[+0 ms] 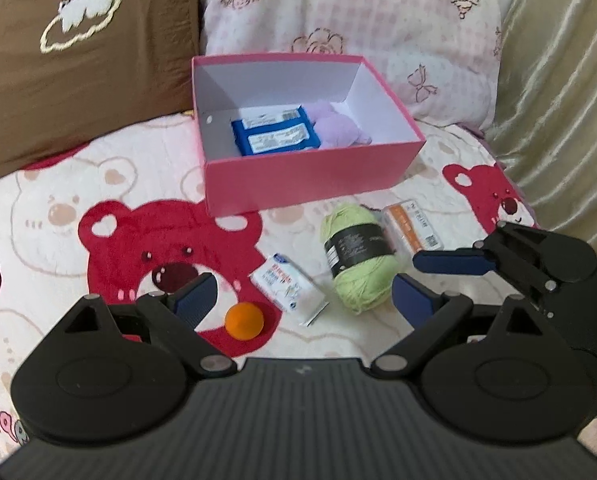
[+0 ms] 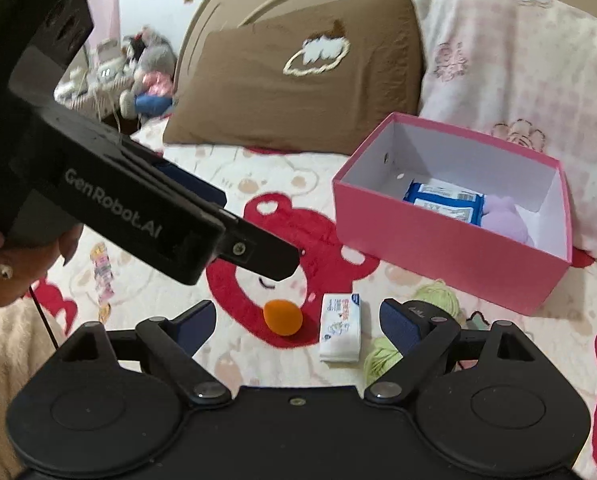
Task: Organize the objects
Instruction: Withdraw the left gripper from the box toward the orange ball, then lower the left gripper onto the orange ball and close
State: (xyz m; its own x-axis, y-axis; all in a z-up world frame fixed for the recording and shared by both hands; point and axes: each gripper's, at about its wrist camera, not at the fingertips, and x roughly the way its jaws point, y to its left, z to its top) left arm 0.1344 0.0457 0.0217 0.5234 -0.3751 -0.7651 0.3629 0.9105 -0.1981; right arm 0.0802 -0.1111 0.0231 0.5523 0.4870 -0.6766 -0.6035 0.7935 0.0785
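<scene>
Meanwhile, on the bear-print blanket (image 1: 58,216), an open pink box (image 1: 310,176) holds two blue wipe packs (image 1: 274,130) beside a lilac plush (image 1: 338,128). Outside it lie green yarn (image 1: 358,256), a white tissue pack (image 1: 286,284), an orange ball (image 1: 243,321) and an orange-labelled packet (image 1: 412,226). Left gripper (image 1: 304,292) and right gripper (image 2: 294,320) hover empty, jaws spread wide.

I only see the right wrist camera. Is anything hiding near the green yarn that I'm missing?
Observer: Yes, an orange-and-white packet lies on the blanket beside the green yarn, outside the pink box.
Operator: What's past the pink pillow, on the far side?
Observer: There's shiny gold fabric hanging along that side of the bed.
</scene>
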